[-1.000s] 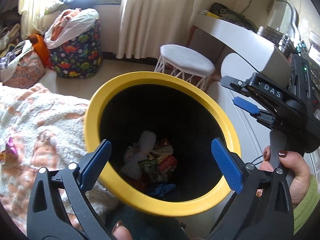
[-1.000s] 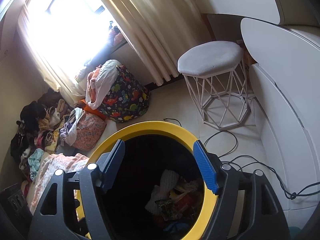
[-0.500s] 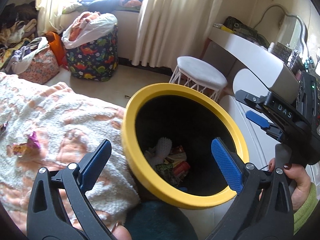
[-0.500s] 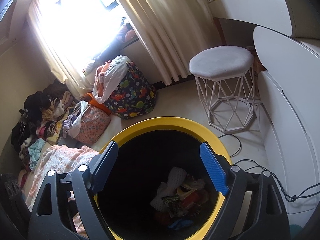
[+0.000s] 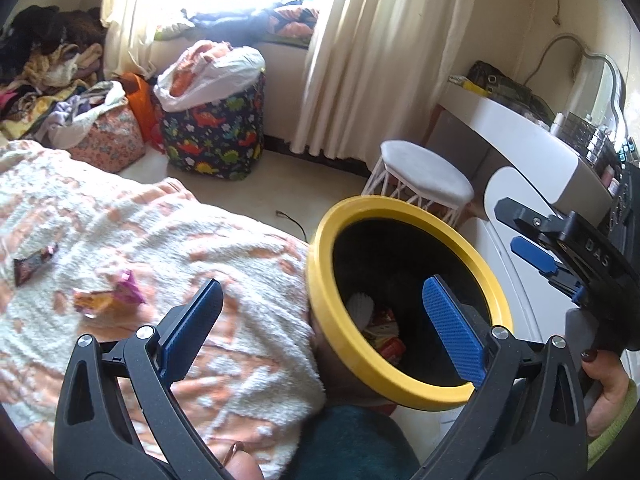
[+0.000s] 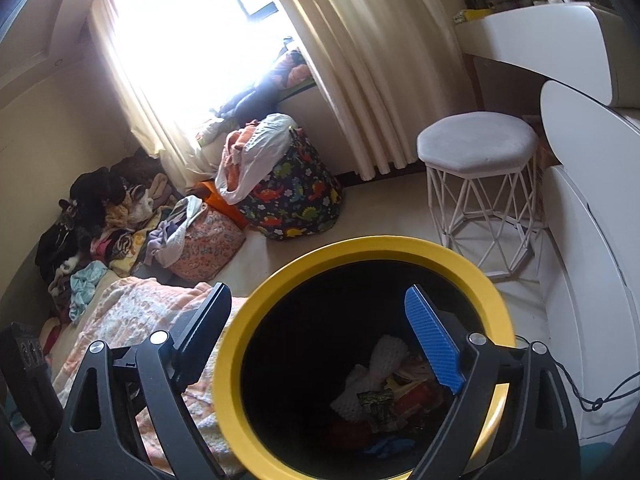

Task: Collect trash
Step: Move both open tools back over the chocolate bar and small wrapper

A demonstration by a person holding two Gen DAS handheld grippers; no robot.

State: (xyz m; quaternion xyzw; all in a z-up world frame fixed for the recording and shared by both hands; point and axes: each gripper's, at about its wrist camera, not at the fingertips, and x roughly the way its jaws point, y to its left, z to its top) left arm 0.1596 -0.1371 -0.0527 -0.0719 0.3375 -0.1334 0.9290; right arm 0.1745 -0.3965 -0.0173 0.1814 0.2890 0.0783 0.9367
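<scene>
Right claw (image 6: 320, 338) is spread wide with nothing between its blue pads, and its jaws have just been opening further; it hangs right over the mouth of the yellow-rimmed bin (image 6: 360, 246). Left claw (image 5: 320, 324) is wide open too and holding nothing, one pad over the blanket (image 5: 132, 240) and the other over the bin's opening. In the left wrist view you can see the right claw off to the side, gripped by a hand (image 5: 604, 384) in a green sleeve. Down in the bin's black inside sits a pile of trash (image 6: 384, 396): wrappers, something white and knobbly, a blue scrap. 2 more wrappers lie out on the blanket, an orange and pink one (image 5: 108, 300) near the left claw's pad and a dark one (image 5: 32, 266) further out by the edge. Past the bin there's a white stool (image 6: 478, 148) and a dinosaur-print bag (image 6: 296, 196) near the curtain.
</scene>
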